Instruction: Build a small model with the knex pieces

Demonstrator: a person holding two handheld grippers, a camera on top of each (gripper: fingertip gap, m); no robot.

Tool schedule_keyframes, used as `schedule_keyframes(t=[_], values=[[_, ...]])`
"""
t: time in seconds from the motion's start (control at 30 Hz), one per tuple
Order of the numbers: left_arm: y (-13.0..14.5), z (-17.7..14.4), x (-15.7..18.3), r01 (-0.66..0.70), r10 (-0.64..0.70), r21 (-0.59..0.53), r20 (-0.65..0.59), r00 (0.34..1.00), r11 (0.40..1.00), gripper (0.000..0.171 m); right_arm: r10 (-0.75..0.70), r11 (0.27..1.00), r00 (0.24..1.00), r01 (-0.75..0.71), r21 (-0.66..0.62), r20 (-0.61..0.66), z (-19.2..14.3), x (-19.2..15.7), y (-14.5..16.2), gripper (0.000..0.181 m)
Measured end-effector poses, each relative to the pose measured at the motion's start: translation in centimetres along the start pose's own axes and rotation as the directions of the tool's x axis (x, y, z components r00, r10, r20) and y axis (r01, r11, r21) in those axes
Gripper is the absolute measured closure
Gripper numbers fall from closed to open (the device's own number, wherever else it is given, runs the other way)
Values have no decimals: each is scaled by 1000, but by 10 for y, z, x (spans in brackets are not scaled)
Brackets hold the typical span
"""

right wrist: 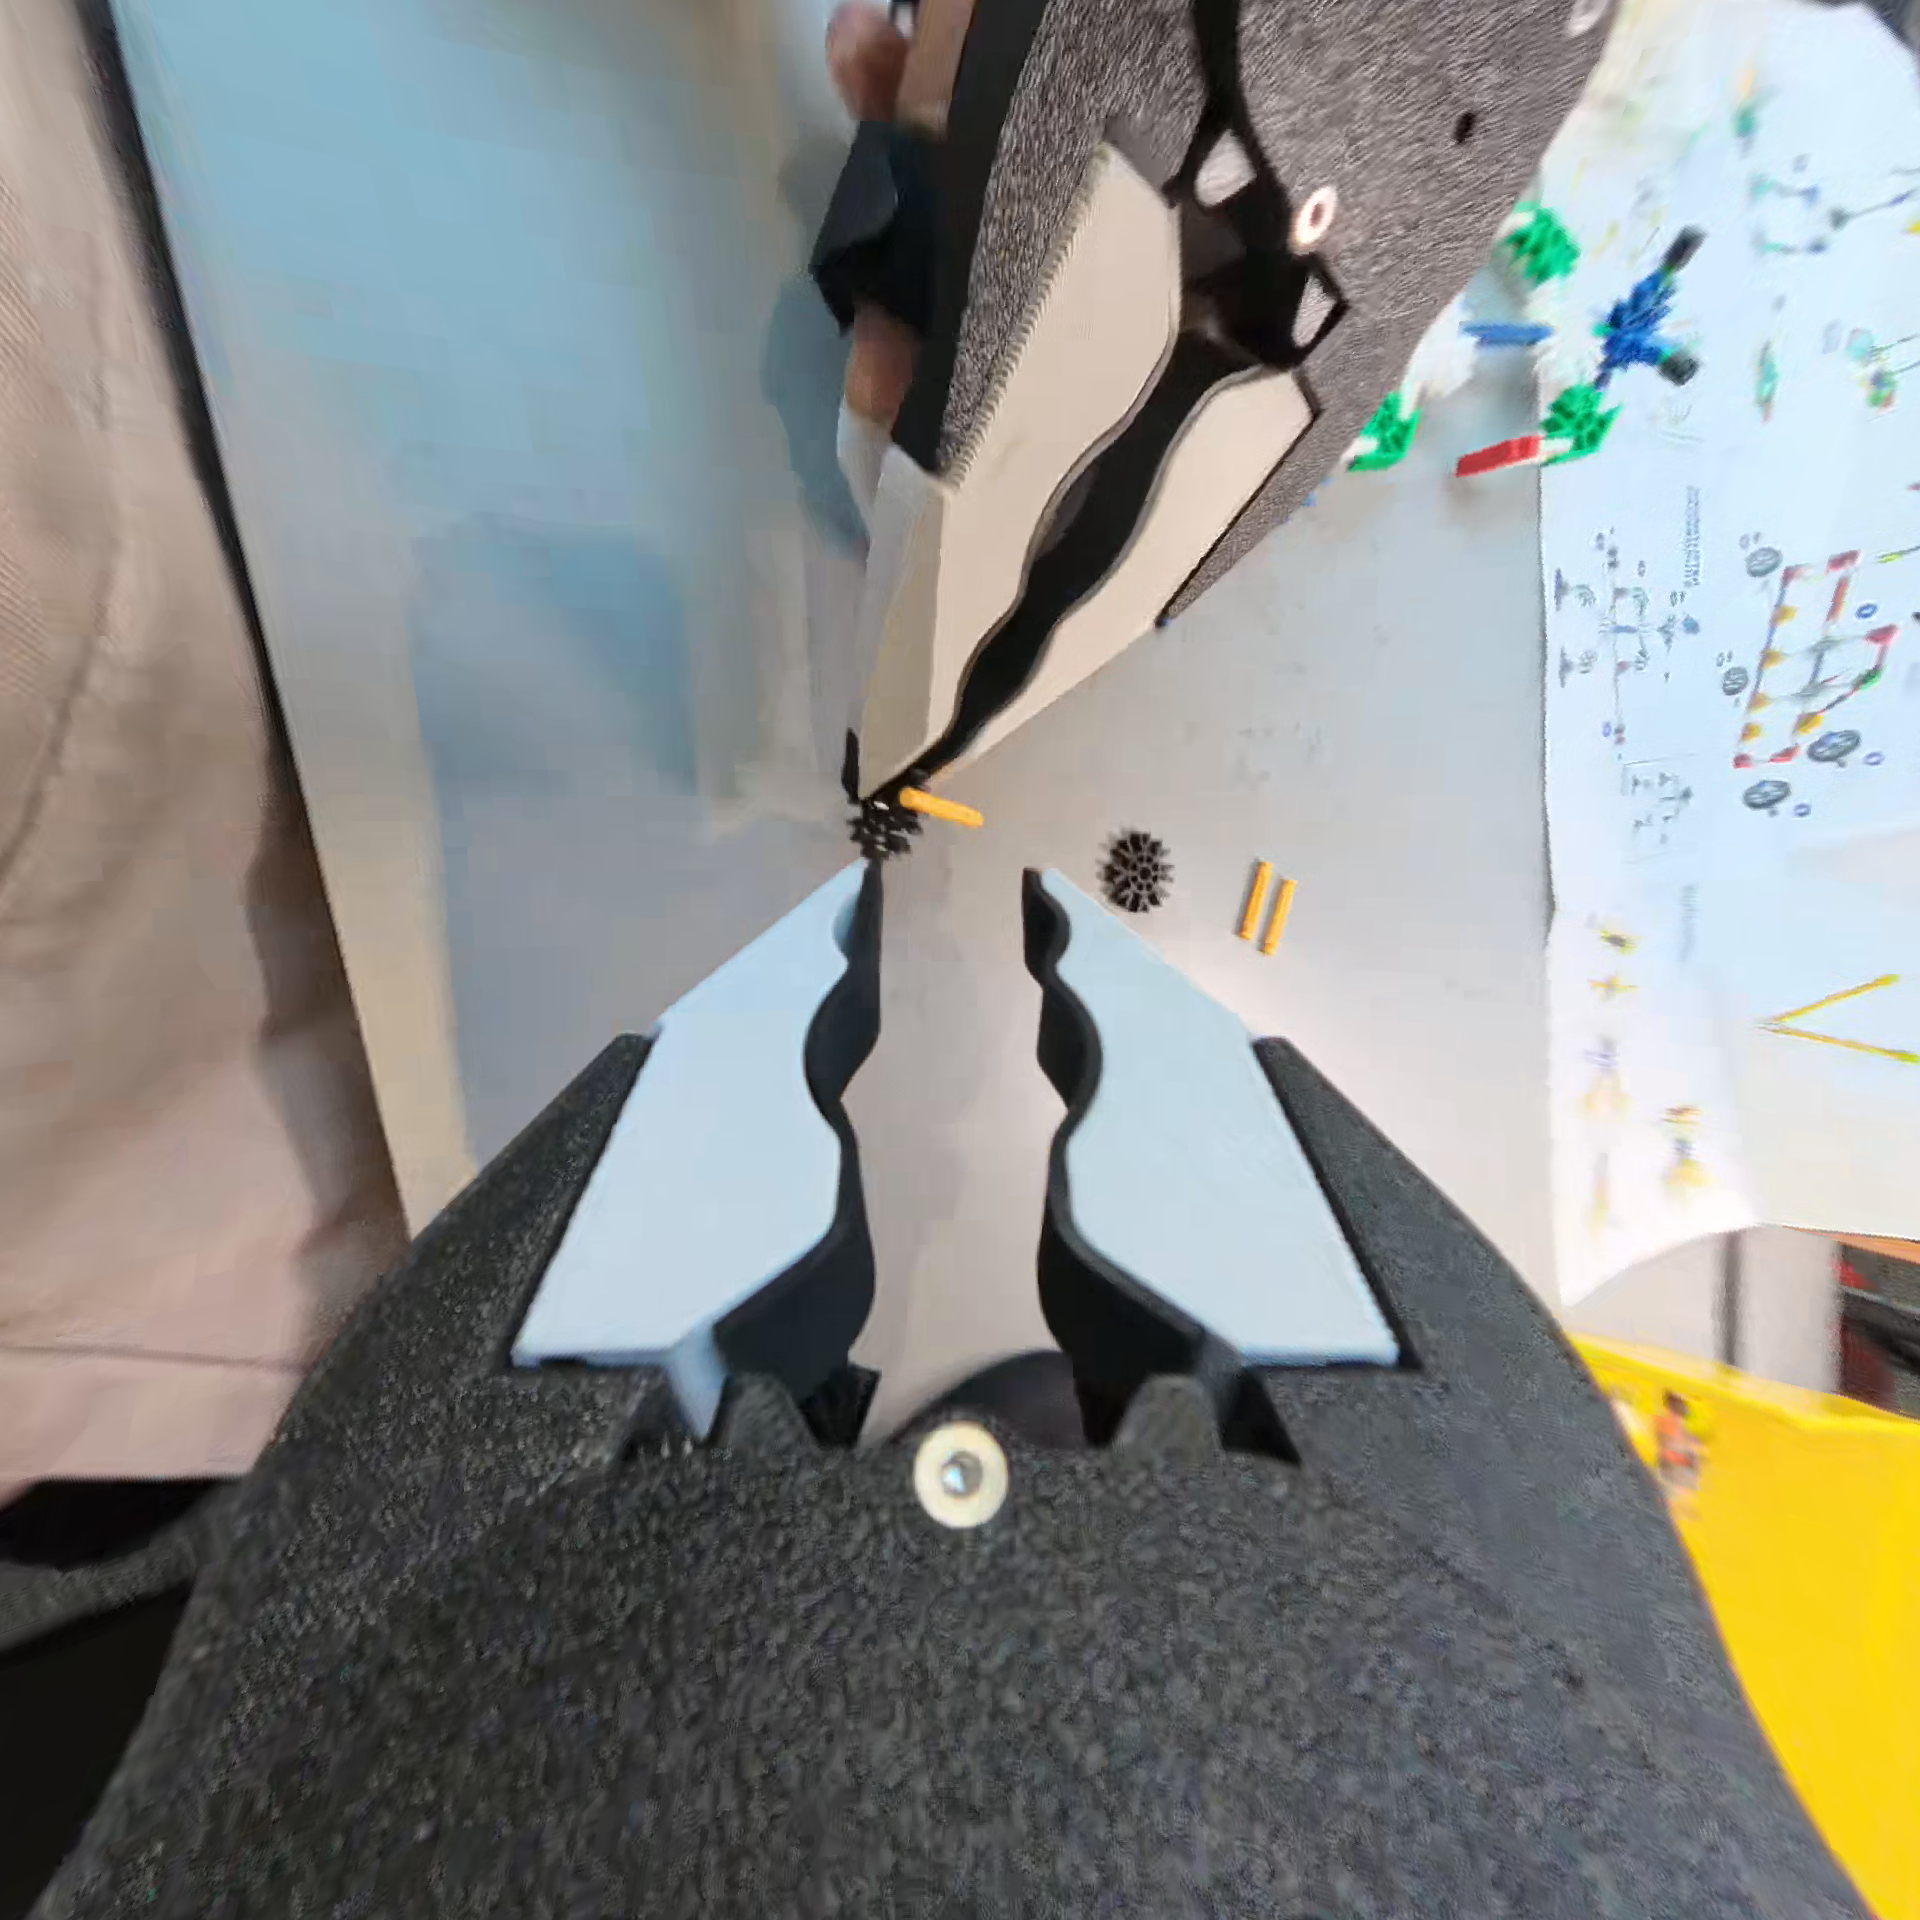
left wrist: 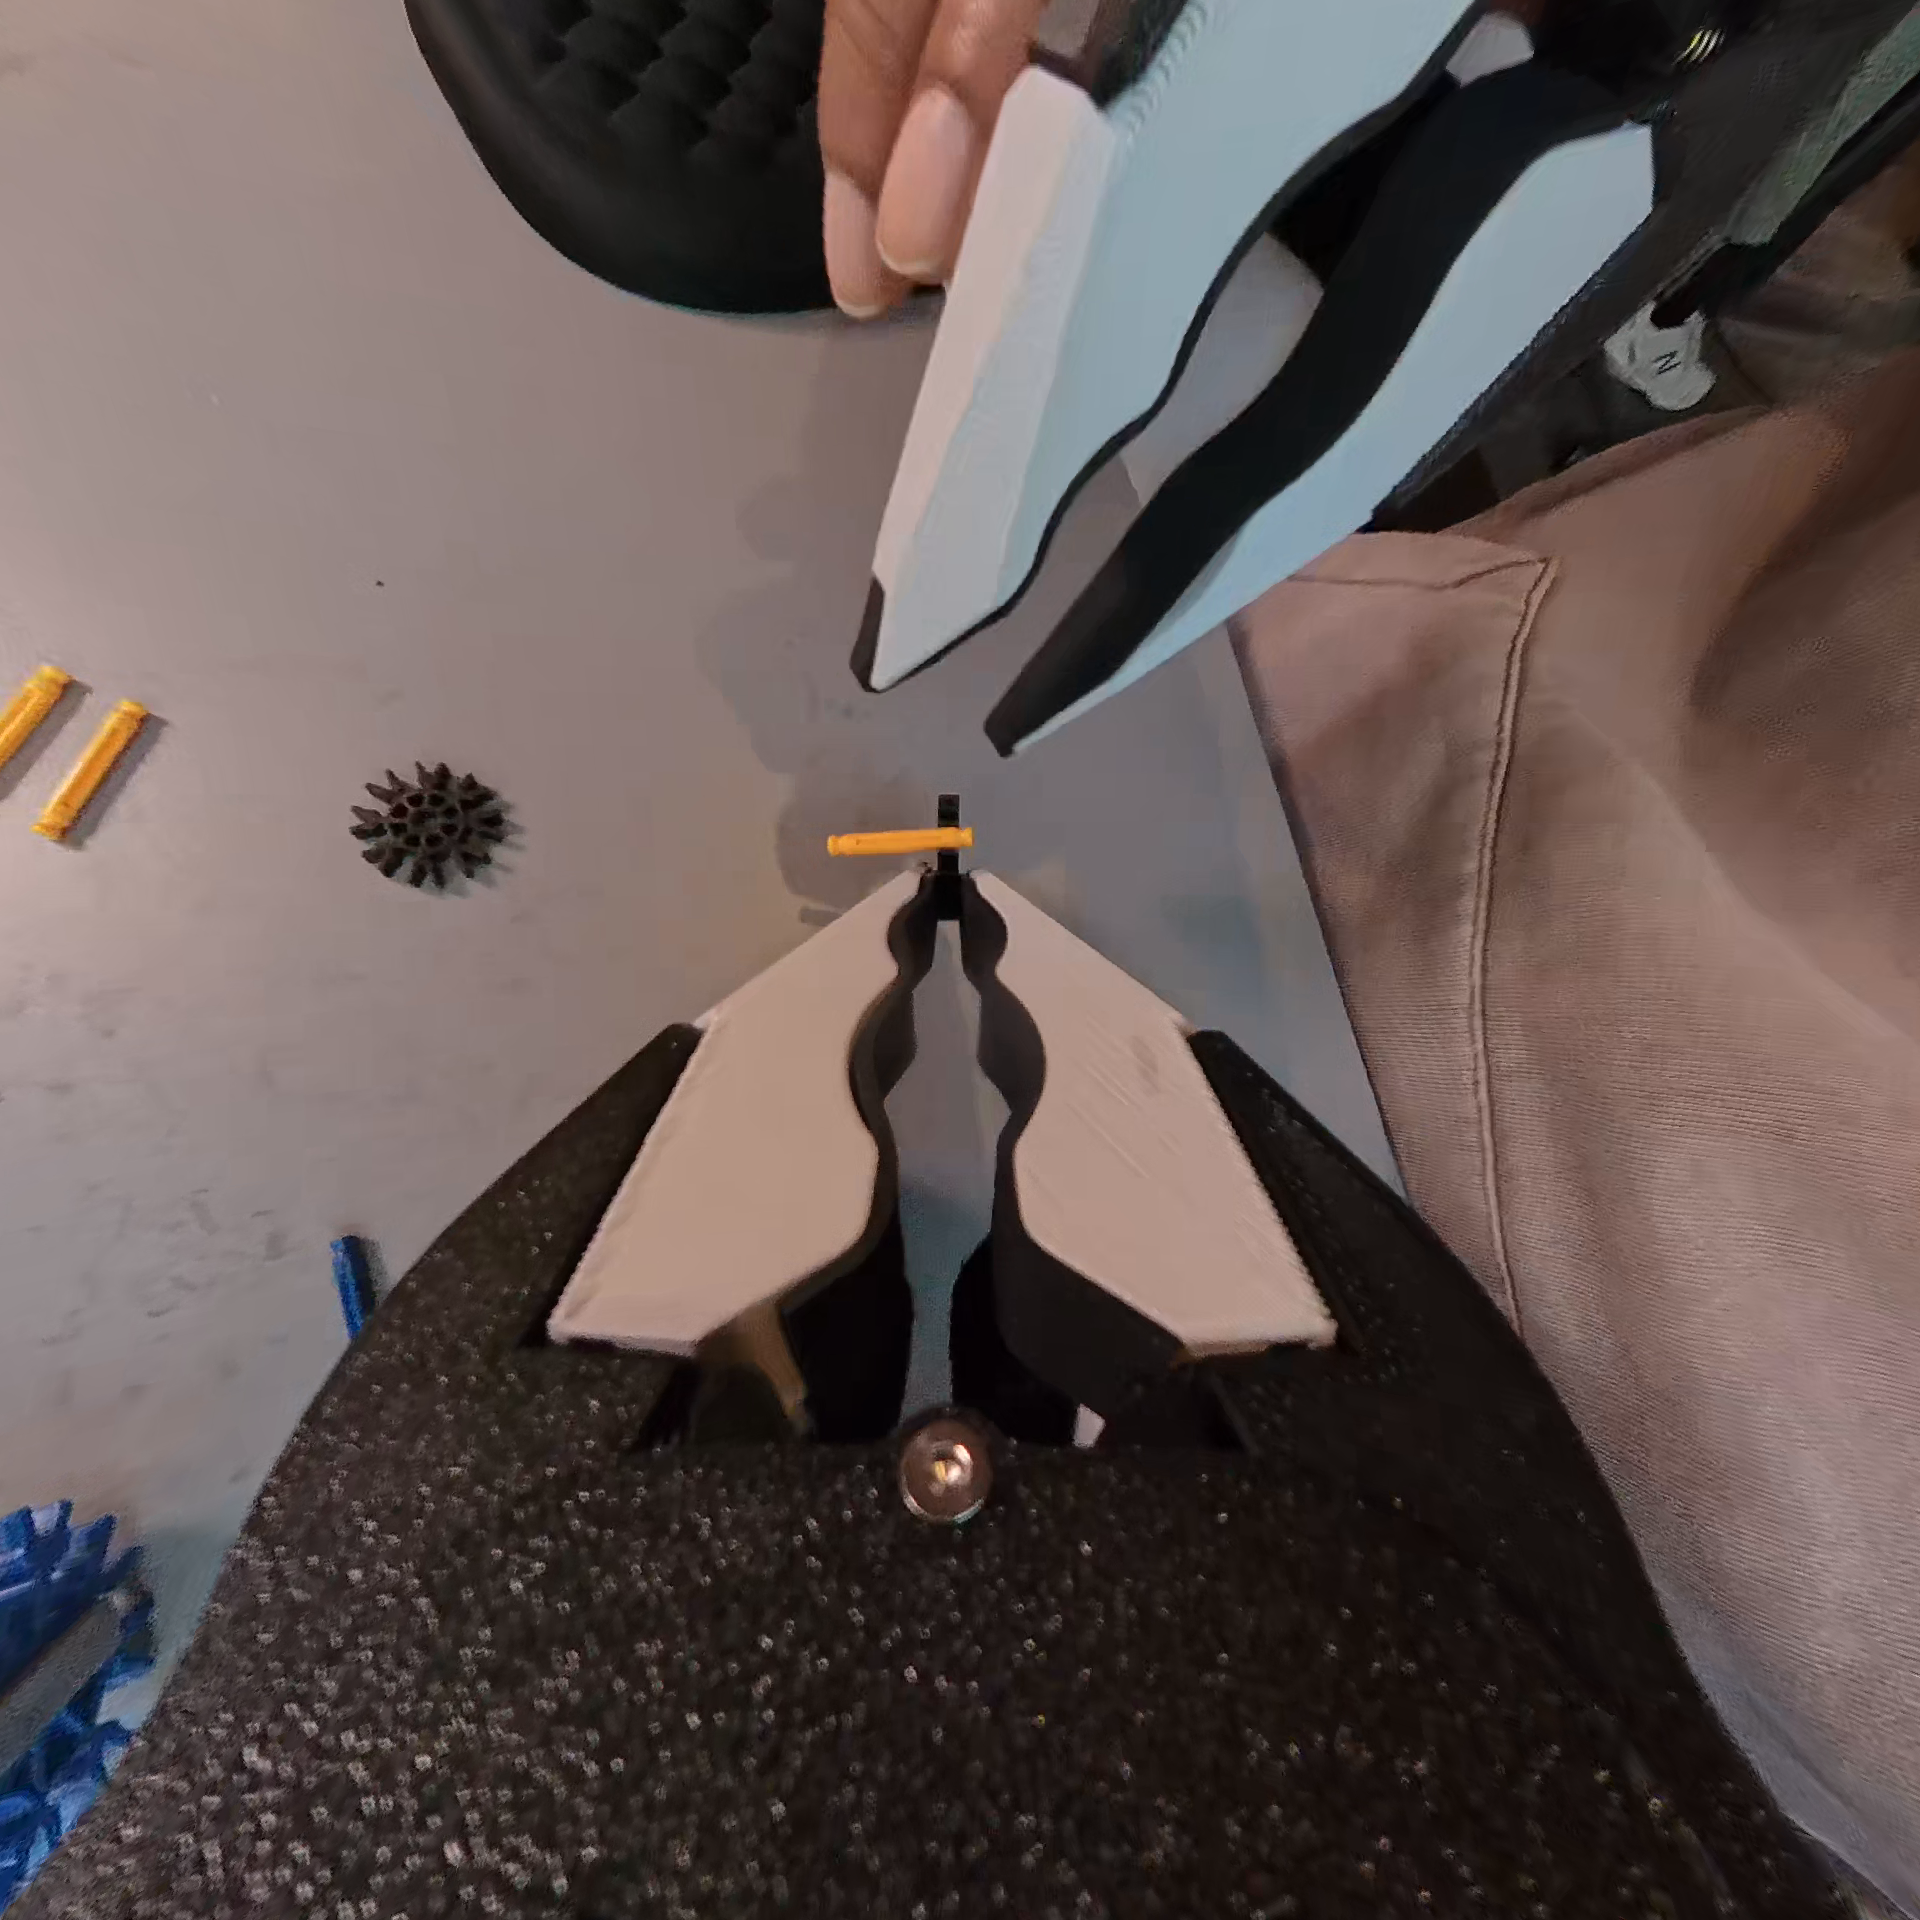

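left gripper point(left wrist: 948, 881): jaws pinching a small black toothed connector point(right wrist: 883, 826) with a short yellow rod point(left wrist: 900, 842) plugged into its side, held above the grey bench point(left wrist: 312, 468). right gripper point(right wrist: 945, 883): jaws spread, empty, tips just beside that connector. on the bench lie a second black connector point(left wrist: 431, 826) and two yellow rods point(left wrist: 91, 767). a printed instruction sheet point(right wrist: 1714, 727) lies further along; its writing is too blurred to read.

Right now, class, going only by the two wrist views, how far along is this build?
Done: a yellow rod is plugged into the black connector. In hand: the left gripper is shut on that connector; the right gripper is open and empty beside it. Left: another black connector and two yellow rods lie loose on the table.
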State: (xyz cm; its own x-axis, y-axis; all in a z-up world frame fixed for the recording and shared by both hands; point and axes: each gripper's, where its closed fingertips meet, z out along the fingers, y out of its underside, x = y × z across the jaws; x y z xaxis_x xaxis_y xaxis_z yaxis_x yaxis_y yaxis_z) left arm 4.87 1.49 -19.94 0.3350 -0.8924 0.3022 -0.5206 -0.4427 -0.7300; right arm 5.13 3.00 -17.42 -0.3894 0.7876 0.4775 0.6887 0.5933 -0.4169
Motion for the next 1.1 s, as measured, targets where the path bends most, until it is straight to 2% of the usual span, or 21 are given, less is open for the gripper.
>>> schedule_keyframes(t=[0.1,0.27,0.47,0.63,0.83,1.1], values=[[-10,-9,5,78,-70,72,-105,992,994,170,81,985,997,-79,151,-7,-6,-5,-11,145],[-23,-21,19,216,-164,142,-312,936,966,170,38,965,997,-20,263,-66,-9,-9,-25,132],[-36,-35,37,331,-206,164,-514,833,929,170,-4,938,998,28,344,-68,-15,-7,-39,140],[-41,-41,43,390,-231,156,-590,774,908,170,-18,926,995,52,374,-94,-21,0,-45,158],[-45,-45,45,458,-269,140,-647,713,878,171,-9,917,996,43,397,-89,-24,2,-48,159],[-55,-52,41,556,-310,160,-691,653,816,171,111,897,989,-56,439,-100,-29,12,-48,160]])
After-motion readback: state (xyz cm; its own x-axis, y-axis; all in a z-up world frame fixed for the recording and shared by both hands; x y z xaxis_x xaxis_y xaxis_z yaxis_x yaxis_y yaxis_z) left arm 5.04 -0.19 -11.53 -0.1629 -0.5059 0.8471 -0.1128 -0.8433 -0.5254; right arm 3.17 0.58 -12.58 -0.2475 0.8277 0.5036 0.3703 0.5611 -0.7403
